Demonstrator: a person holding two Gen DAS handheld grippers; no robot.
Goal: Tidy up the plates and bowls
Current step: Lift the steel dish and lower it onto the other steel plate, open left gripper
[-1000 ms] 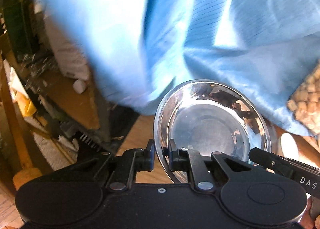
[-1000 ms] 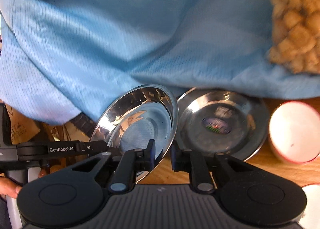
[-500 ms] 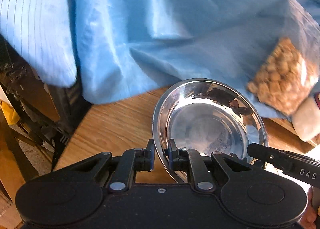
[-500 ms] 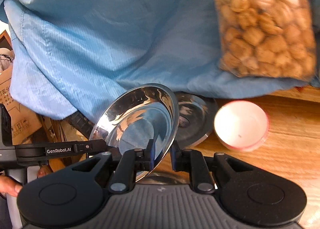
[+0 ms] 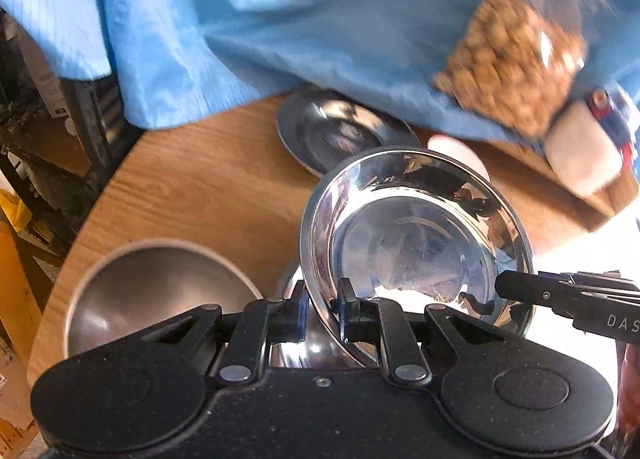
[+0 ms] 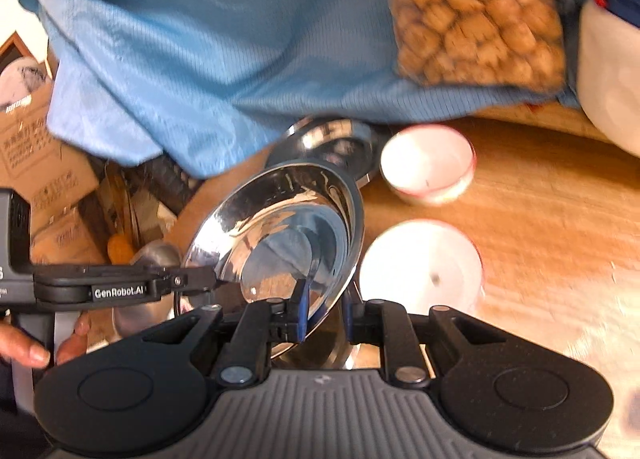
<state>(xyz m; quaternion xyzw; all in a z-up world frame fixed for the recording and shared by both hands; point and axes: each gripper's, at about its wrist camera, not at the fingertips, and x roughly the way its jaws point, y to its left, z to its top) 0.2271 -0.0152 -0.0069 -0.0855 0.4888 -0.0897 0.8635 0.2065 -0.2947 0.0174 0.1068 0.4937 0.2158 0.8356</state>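
Observation:
A shiny steel bowl (image 5: 412, 243) (image 6: 280, 235) hangs tilted above the wooden table (image 5: 200, 187), gripped at opposite rims by both grippers. My left gripper (image 5: 322, 299) is shut on its near rim; in the right wrist view it (image 6: 200, 281) comes in from the left. My right gripper (image 6: 324, 299) is shut on the other rim, and its finger (image 5: 520, 287) shows at the right. On the table lie a flat steel plate (image 5: 336, 131) (image 6: 340, 139), a matte steel bowl (image 5: 156, 291), a red-rimmed white bowl (image 6: 428, 163) and a larger white dish (image 6: 420, 263).
A blue cloth (image 5: 280, 19) drapes over the table's far side, with a clear bag of biscuits (image 6: 472, 11) resting on it. A white packet (image 5: 580, 155) sits at the far right. Beyond the table's left edge are cardboard boxes (image 6: 36, 163) and dark shelving (image 5: 60, 147).
Both grippers carried the steel bowl sideways over the table, still gripped. The steel plate, both white dishes and the matte bowl have come into view; the cloth has receded.

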